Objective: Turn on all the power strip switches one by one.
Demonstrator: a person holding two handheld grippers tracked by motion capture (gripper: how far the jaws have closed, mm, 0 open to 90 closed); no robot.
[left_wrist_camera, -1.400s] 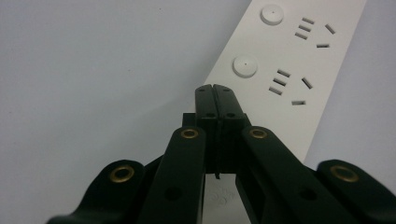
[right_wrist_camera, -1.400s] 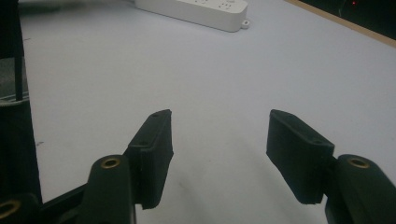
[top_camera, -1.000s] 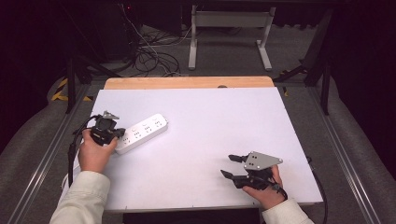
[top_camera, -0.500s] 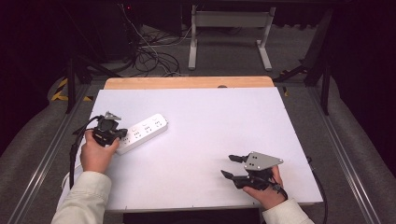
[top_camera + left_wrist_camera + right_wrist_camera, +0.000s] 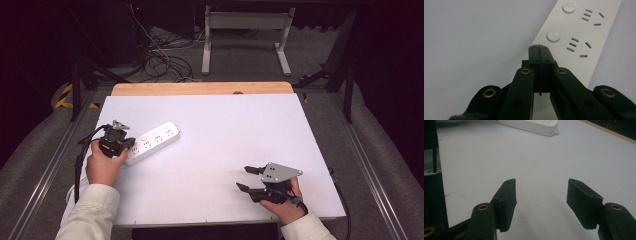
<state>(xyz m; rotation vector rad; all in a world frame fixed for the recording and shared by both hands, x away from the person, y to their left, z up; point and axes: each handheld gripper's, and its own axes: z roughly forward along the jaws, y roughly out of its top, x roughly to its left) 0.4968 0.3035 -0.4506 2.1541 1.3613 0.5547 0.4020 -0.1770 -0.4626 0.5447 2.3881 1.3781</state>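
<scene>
L gripper [image 5: 116, 142], held in the person's L hand [image 5: 102, 165], sits at the near-left end of a white power strip [image 5: 151, 142] lying on the white desk [image 5: 210, 125]; strip runs diagonally, its far end pointing up-right toward desk centre. In the left gripper view the L fingers [image 5: 534, 53] are pressed together w/ nothing between them, tips over the strip [image 5: 571, 37] just short of a round white button [image 5: 553, 36]; whether they touch the strip's surface can't be told. Two button-and-socket sets show beyond the tips. A black cable [image 5: 80, 160] trails from the L gripper off the desk edge left of the strip. R gripper [image 5: 248, 179], well apart from the strip toward the desk's near-right corner, is in the R hand [image 5: 282, 202], grey three-cornered plate [image 5: 280, 171] on top, pointing left. Right gripper view: R fingers [image 5: 506, 197] spread wide apart, empty, low over bare desk, w/ the strip's end [image 5: 531, 125] far ahead of them.
</scene>
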